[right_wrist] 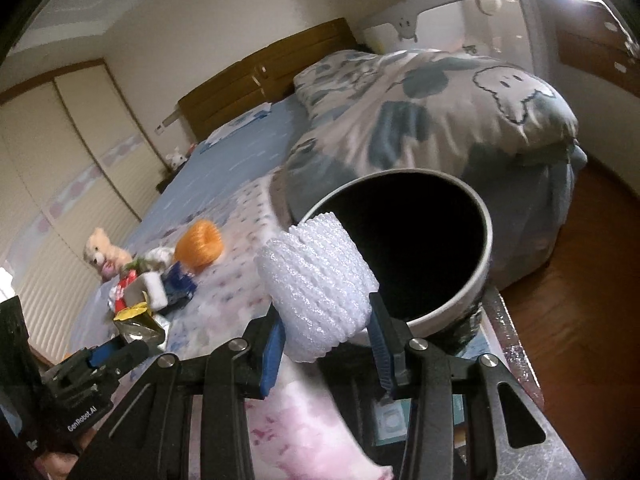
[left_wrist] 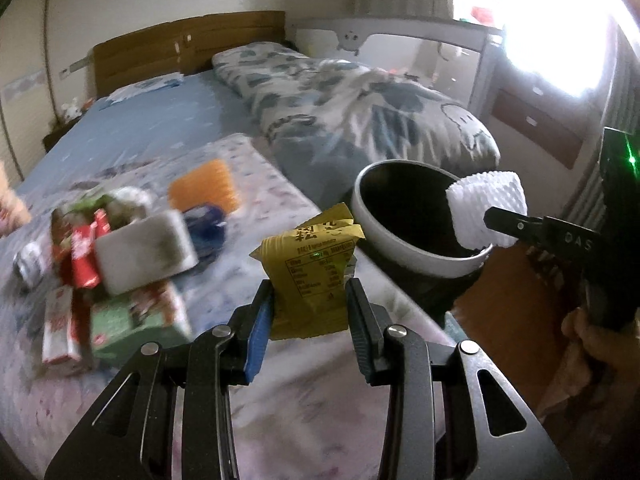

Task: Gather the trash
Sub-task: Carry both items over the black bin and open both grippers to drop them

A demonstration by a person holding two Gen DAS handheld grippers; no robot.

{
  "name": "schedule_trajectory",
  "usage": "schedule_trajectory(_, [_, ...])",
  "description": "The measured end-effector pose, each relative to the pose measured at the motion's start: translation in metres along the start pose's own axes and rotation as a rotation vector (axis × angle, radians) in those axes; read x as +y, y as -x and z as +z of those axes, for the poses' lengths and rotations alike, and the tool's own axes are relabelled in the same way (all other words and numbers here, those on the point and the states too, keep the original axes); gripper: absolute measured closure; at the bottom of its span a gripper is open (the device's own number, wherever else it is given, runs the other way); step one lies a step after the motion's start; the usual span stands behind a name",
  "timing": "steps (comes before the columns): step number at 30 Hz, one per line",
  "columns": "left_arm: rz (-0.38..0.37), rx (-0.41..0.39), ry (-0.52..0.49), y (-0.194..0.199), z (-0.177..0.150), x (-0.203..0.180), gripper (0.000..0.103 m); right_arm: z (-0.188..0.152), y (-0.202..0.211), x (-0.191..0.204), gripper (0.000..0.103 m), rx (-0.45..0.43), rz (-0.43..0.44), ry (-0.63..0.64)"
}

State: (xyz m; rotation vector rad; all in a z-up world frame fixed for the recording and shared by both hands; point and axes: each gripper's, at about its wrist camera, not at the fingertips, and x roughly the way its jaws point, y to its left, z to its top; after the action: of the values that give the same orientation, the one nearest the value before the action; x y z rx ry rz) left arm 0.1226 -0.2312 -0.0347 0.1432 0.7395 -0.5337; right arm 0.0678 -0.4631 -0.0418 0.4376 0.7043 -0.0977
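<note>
While the heap of remaining litter lies far left on the bed, the left gripper, jaws partly closed, pinches a yellow wrapper. Right of it, over the near rim of the bin, the right gripper clamps a white foam net. Best carry both fully above the dark mouth before letting go, lest either catch the rim.

A yellow wrapper printed with dark text is seen at 12 o'clock of the black, blue-padded left gripper. White foam netting is seen in the right gripper. The bin is white-rimmed and black inside. An orange foam net is seen at 10 o'clock on the pale floral bed.
</note>
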Motion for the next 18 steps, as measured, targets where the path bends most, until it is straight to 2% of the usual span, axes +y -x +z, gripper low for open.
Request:
schedule_trajectory(9, [-0.025,0.012,-0.057,-0.031,0.029,-0.037,0.068,0.022,-0.007,-0.033,0.064,0.002,-0.038,-0.025])
schedule_trajectory(18, [-0.057,0.027,-0.096,-0.058,0.052,-0.066,0.068,0.035,-0.024,-0.052,0.063,0.034,-0.026,-0.053])
